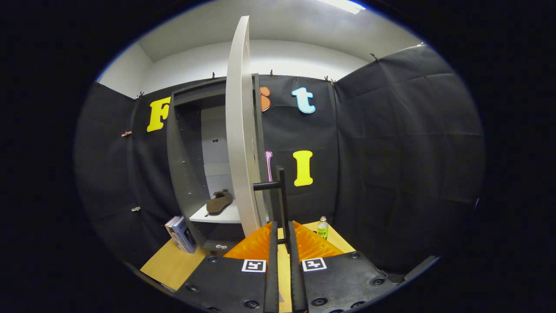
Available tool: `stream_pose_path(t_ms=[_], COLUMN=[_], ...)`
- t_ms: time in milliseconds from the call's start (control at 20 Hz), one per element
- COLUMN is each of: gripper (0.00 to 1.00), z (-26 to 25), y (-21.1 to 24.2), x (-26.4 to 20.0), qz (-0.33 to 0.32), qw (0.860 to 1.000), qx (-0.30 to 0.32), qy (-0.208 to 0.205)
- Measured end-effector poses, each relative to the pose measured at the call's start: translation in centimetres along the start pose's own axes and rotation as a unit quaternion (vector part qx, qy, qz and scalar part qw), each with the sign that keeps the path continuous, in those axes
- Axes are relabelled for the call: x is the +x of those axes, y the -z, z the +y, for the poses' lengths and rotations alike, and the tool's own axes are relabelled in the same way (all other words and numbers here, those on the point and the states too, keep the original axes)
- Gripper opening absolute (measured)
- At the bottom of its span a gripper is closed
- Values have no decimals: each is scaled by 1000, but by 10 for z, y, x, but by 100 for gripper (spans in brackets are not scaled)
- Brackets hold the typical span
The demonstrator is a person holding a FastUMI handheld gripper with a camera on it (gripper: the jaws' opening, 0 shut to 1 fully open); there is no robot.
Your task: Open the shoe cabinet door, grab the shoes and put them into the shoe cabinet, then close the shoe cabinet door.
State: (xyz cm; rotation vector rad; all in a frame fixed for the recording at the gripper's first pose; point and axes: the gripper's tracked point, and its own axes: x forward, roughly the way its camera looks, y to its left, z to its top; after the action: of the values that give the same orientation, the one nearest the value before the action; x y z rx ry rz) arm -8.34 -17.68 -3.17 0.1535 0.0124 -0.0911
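A brown shoe point(218, 202) lies on the open shoe cabinet point(184, 174) shelf. The door point(240, 143) stands edge-on; our gripper point(282, 237) fingers pinch its black handle point(281, 195), nearly closed. We should swing the door steadily along its hinge arc, keeping grip.

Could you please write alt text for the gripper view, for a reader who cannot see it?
The tool is shut on the black bar handle of the open shoe cabinet door. Inside the cabinet a brown shoe lies on a white shelf. Books lean beside the cabinet; a bottle stands beyond the tool.
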Motion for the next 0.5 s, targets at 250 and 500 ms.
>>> stream_pose_path(t_ms=[250,500], gripper=[26,73], z=[-5,20], y=[-9,-13], x=[-18,-47], qz=[-23,-37], qw=[999,998], qx=[-28,-41], qy=[9,-40])
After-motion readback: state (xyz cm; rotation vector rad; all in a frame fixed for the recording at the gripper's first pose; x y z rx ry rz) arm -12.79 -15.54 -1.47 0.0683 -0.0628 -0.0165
